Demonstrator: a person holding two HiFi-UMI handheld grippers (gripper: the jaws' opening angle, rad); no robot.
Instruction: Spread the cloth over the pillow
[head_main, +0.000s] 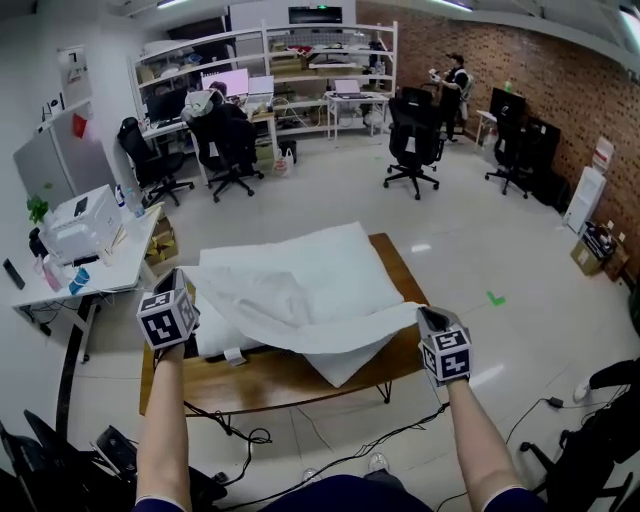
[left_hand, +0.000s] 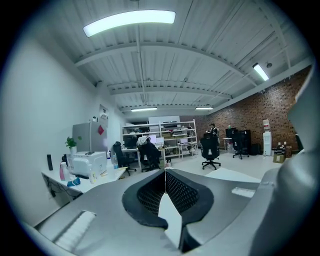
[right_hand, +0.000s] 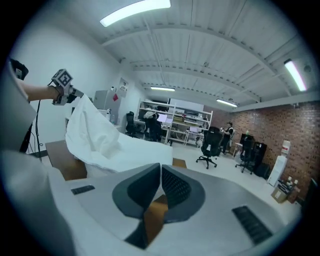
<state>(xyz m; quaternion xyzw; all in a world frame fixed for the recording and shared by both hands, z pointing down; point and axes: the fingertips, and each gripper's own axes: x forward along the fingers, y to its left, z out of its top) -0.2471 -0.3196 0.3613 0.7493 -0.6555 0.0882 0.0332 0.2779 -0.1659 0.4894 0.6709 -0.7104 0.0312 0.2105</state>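
Note:
A white cloth (head_main: 300, 285) lies over a white pillow (head_main: 345, 368) on the wooden table (head_main: 290, 385). Its near edge is lifted off the pillow between my two grippers. At the cloth's left corner, my left gripper (head_main: 181, 277) is shut, and a strip of cloth (left_hand: 170, 220) shows between its jaws (left_hand: 165, 172). My right gripper (head_main: 426, 316) is shut on the cloth's right corner. In the right gripper view the jaws (right_hand: 161, 167) meet at the cloth's edge, and the cloth (right_hand: 95, 135) rises leftward to the left gripper (right_hand: 62, 82).
A white desk (head_main: 110, 265) with a printer (head_main: 80, 225) stands left of the table. Cables (head_main: 250, 440) trail on the floor under it. Office chairs (head_main: 415, 140) and shelves (head_main: 300, 70) fill the back, where a person (head_main: 455, 85) stands. A brick wall (head_main: 560, 80) runs along the right.

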